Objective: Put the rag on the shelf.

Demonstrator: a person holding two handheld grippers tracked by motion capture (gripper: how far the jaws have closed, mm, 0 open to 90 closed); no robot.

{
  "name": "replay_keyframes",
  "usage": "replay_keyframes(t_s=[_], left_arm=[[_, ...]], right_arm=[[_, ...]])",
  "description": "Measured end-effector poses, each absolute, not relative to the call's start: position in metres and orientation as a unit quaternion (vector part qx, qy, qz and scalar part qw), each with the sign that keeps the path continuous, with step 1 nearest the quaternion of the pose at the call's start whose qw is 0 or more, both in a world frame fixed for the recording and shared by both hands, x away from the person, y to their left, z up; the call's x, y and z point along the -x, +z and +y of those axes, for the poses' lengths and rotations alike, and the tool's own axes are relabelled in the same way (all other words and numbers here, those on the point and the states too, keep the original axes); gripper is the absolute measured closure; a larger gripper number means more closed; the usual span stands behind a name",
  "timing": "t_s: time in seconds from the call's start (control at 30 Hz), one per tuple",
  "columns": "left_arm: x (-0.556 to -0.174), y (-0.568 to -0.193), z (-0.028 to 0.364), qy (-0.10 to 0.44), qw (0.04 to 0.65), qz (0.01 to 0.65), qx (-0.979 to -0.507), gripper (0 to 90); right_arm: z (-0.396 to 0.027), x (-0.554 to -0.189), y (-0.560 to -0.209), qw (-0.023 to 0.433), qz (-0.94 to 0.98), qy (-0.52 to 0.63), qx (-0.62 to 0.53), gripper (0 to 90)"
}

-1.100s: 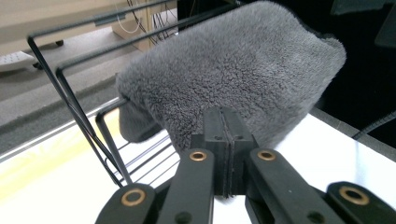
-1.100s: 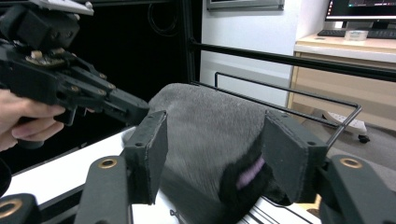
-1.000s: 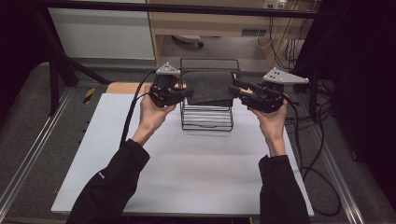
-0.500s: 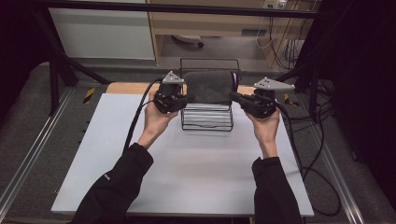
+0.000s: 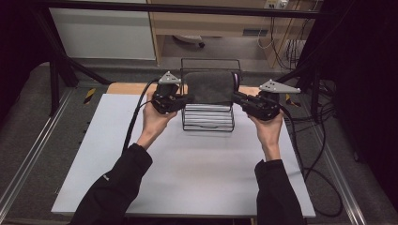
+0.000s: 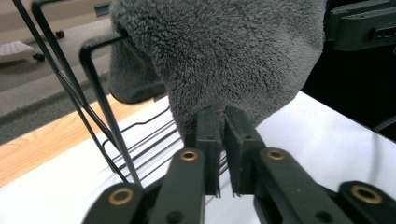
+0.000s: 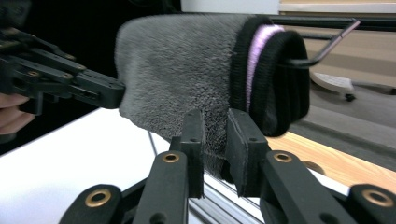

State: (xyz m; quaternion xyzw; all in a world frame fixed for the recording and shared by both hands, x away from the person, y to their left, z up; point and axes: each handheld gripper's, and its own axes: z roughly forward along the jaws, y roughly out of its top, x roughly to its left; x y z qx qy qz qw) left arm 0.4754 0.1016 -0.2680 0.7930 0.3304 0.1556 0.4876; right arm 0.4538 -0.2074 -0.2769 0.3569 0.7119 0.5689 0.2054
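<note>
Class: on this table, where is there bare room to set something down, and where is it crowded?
Free: the white table between the two forearms, in front of the wire rack, and its strips outside each arm. Crowded: the far middle, where both tools meet the grey towel draped on the rack.

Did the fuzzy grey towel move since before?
Yes. The grey towel sat lower against the black wire rack before; now it hangs higher and farther back, draped over the rack's top rail.

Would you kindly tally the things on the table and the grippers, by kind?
Grey towel: 1
Black wire rack: 1
Grippers: 2, the left gripper and the right gripper
Total: 4
</note>
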Motion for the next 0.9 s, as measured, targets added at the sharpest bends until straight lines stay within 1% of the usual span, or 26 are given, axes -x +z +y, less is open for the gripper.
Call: replay_keyframes(t_s=[0.03,0.17,0.23,0.27,0.33,0.4,0.47,0.57,0.67,0.8,0.9], left_arm=[[-0.474,-0.266,0.103,0.153,0.489,0.329,-0.793,81.4],[-0.468,-0.262,0.109,0.155,0.483,0.325,-0.798,67.7],[-0.464,-0.26,0.113,0.157,0.483,0.326,-0.798,57.5],[-0.463,-0.259,0.115,0.158,0.482,0.325,-0.798,53.8],[-0.459,-0.259,0.119,0.169,0.478,0.326,-0.798,48.4],[-0.457,-0.259,0.125,0.168,0.476,0.328,-0.798,42.6],[-0.455,-0.261,0.13,0.168,0.476,0.332,-0.797,36.8],[-0.451,-0.264,0.14,0.168,0.471,0.333,-0.799,30.1],[-0.448,-0.27,0.148,0.17,0.466,0.336,-0.801,22.5],[-0.441,-0.282,0.161,0.172,0.463,0.343,-0.799,13.7],[-0.436,-0.292,0.169,0.176,0.463,0.351,-0.795,8.8]], right_arm=[[-0.208,-0.452,-0.275,0.204,0.712,0.571,-0.355,73.5],[-0.208,-0.444,-0.267,0.203,0.713,0.575,-0.346,60.7],[-0.208,-0.441,-0.263,0.201,0.712,0.577,-0.346,50.7],[-0.208,-0.439,-0.261,0.2,0.71,0.579,-0.348,45.9],[-0.208,-0.437,-0.259,0.194,0.71,0.58,-0.348,40.9],[-0.208,-0.435,-0.258,0.191,0.71,0.581,-0.348,32.0],[-0.209,-0.434,-0.257,0.187,0.709,0.581,-0.354,24.9],[-0.211,-0.432,-0.257,0.186,0.708,0.581,-0.356,16.6],[-0.212,-0.429,-0.26,0.185,0.71,0.581,-0.352,10.4],[-0.213,-0.424,-0.268,0.181,0.72,0.572,-0.348,6.3],[-0.214,-0.421,-0.276,0.174,0.727,0.566,-0.347,4.2]])
